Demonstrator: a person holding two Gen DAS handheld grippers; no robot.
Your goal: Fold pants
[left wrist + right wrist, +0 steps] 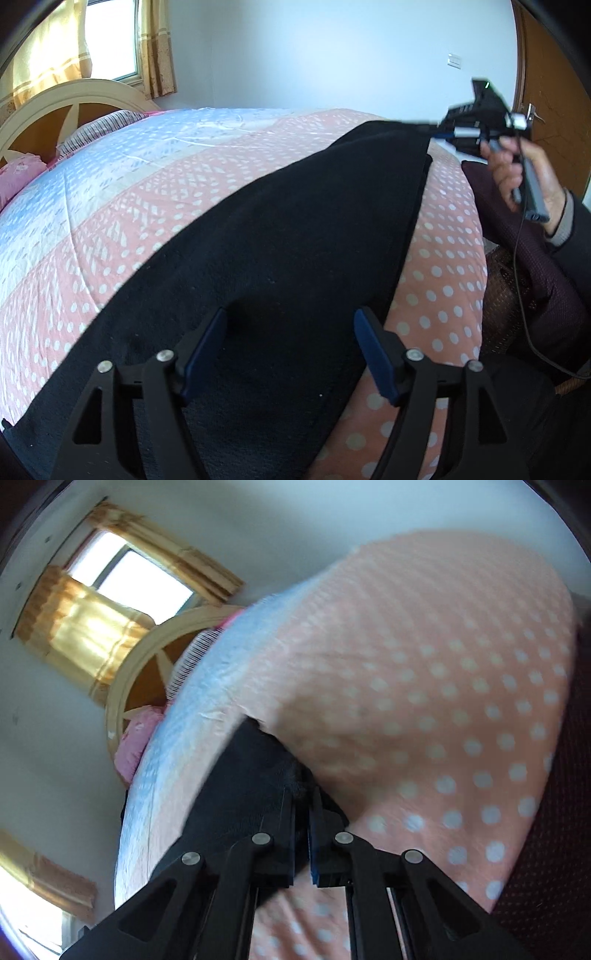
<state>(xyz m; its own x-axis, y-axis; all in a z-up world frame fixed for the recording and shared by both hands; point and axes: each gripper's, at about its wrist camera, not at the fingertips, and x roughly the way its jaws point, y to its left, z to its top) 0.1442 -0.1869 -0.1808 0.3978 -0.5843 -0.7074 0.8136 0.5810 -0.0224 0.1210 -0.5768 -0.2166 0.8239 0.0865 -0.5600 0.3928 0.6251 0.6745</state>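
Black pants (pixel 258 240) lie spread in a long band across the pink dotted quilt (pixel 443 266) of a bed. My left gripper (pixel 291 317) hovers low over their near end, its blue pads (pixel 207 350) wide apart and open, black cloth under the gap. At the far end a person's hand (pixel 535 177) holds my right gripper (pixel 430 127), which is shut on the pants' far corner. In the right wrist view the right gripper (pixel 301 794) has its fingers pressed together on the black cloth (pixel 240 775), with the quilt (pixel 443 683) beyond it. That view is tilted and blurred.
A cream and wood headboard (pixel 55 99) and a pink pillow (pixel 18 173) stand at the far left. A curtained window (pixel 110 40) is behind them. A wooden door (pixel 546 74) and dark maroon cloth (pixel 535 258) are on the right, past the bed's edge.
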